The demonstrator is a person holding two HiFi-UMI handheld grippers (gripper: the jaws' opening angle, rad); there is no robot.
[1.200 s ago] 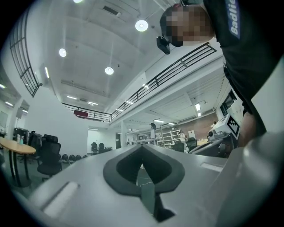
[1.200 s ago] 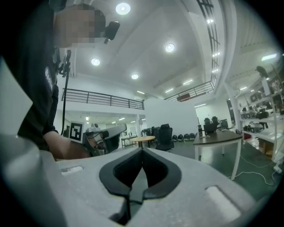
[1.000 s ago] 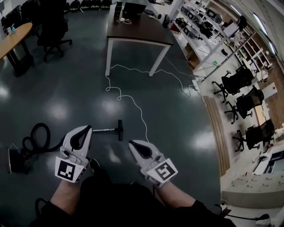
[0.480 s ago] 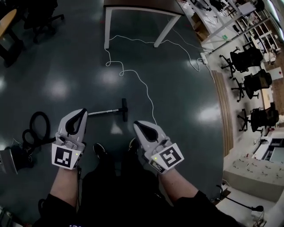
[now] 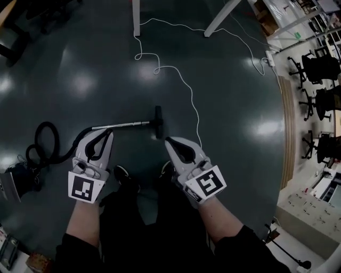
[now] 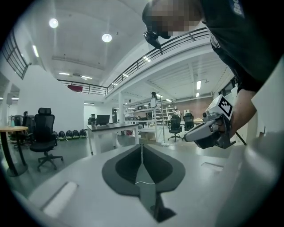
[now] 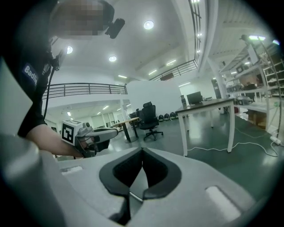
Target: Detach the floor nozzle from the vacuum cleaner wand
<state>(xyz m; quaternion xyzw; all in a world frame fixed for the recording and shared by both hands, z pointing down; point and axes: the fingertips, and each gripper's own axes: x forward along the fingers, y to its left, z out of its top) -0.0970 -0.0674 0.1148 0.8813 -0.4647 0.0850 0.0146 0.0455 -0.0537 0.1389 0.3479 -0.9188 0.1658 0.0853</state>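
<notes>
On the dark floor (image 5: 80, 80) just beyond your shoes (image 5: 121, 173), the vacuum cleaner wand (image 5: 120, 126) is lying flat, running left to right. The floor nozzle (image 5: 159, 121) is sitting crosswise on its right end, attached. A black hose (image 5: 45, 144) is looping off the wand's left end toward the vacuum body (image 5: 13, 184) at the near left edge.

You are holding the left hand-held gripper (image 5: 108, 133) low by the hose end of the wand; can't tell if it is touching. Its jaws are just starting to open, showing only a thin slit at the tips in the left gripper view, with nothing between them.

You are holding the right hand-held gripper (image 5: 168, 140) just on the near side of the nozzle, apart from it as far as the head view shows. Its jaws are pressing together, with nothing between them. Both grippers are pointing away from you, roughly level.

A white cable (image 5: 186, 90) is snaking over the floor from the far table legs (image 5: 136, 16), passing the nozzle's right side. Office chairs (image 5: 322, 69) are standing along the far right.
</notes>
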